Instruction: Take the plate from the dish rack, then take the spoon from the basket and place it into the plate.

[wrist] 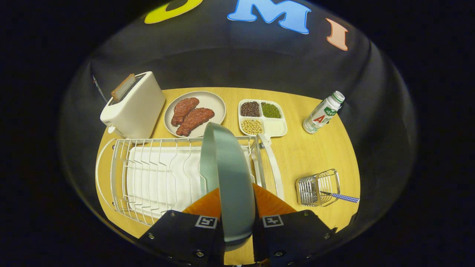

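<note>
Fingers pinch the plate edge-on above the dish rack (yellow wooden table, dark booth).

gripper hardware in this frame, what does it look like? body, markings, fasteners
The gripper shows two dark, flat, angular housing blocks side by side, each with small round screws along its edges. Each block carries a square black-and-white fiducial marker on its inner upper corner. No cable or sleeve is visible.

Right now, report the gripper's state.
Gripper: shut on the green plate, held on edge between both fingers above the dish rack.
</note>
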Tool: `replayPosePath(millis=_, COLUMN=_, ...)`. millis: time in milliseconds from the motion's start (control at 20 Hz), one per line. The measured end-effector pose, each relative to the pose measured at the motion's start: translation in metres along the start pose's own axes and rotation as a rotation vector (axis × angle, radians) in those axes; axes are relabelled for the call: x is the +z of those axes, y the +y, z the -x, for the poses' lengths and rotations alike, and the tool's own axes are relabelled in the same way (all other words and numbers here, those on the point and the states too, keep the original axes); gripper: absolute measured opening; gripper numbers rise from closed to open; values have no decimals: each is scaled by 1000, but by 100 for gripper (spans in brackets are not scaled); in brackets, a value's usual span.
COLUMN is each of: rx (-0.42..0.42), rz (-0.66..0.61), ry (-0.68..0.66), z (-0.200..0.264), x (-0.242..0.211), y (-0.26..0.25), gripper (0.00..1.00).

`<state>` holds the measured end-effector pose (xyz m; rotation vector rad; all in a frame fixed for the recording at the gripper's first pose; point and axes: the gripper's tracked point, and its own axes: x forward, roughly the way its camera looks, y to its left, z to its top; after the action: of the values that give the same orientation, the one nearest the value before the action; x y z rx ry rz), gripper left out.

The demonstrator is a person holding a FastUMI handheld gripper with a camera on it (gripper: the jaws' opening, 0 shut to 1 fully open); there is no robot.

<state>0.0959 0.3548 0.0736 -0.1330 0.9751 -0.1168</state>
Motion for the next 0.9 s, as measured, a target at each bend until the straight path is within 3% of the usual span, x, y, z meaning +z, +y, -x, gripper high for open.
replayPosePath(millis=100, rx=-43, rz=42, ry=-40, z=9, x=12, y=-8, gripper=29)
replayPosePath(millis=250, rx=-43, rz=52, ry=-80, z=26, x=22, y=-15, gripper=29)
replayPosePath(millis=600, rx=49, rz=48, ry=-110, z=73, x=4, y=-34, gripper=29)
replayPosePath(millis=900, rx=196, rz=-24, ry=-118, z=106, x=-36, y=-55, gripper=29)
